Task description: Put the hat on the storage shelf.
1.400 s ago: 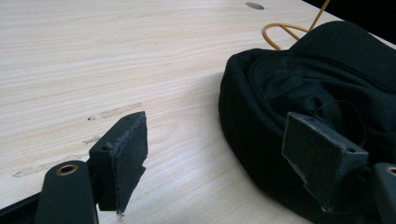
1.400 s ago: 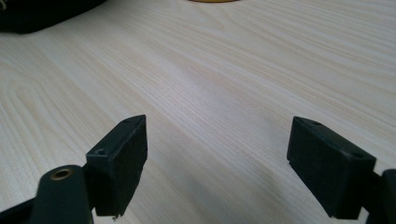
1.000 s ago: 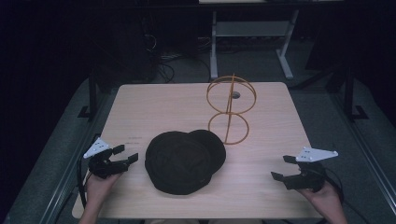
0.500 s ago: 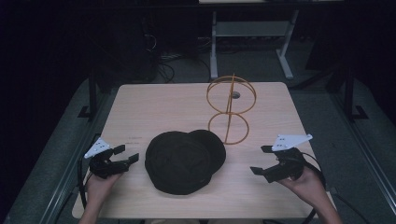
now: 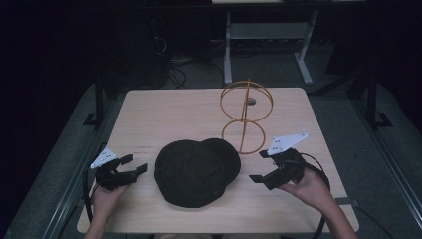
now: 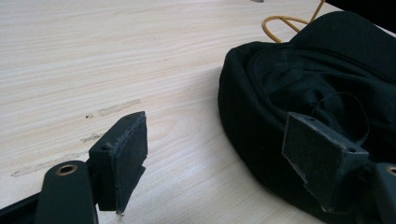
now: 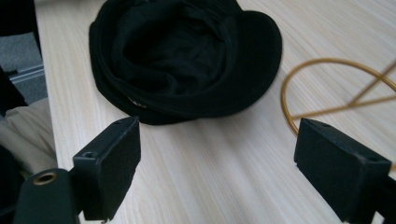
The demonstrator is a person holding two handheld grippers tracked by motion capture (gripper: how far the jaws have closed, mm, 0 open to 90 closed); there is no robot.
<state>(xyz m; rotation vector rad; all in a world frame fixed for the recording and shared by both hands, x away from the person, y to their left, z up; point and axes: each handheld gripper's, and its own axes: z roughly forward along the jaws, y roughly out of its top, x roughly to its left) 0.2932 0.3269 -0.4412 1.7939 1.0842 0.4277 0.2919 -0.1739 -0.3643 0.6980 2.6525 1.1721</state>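
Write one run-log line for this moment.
left gripper: open, beside hat | right gripper: open, empty, near hat | wire stand: upright

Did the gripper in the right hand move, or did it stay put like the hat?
Yes. The right gripper has moved left across the table, toward the black hat and the gold wire stand. Its fingers stand open, holding nothing.

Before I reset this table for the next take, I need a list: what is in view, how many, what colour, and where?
Hat: one, black, lying open side up at the table's near middle.
Wire stand: one, gold, two rings on a rod, behind the hat.
Table: one, light wood.
Desk frame: one, white, on the floor beyond.
Left claw: one, black, open, left of the hat.
Right claw: one, black, open, right of the hat.
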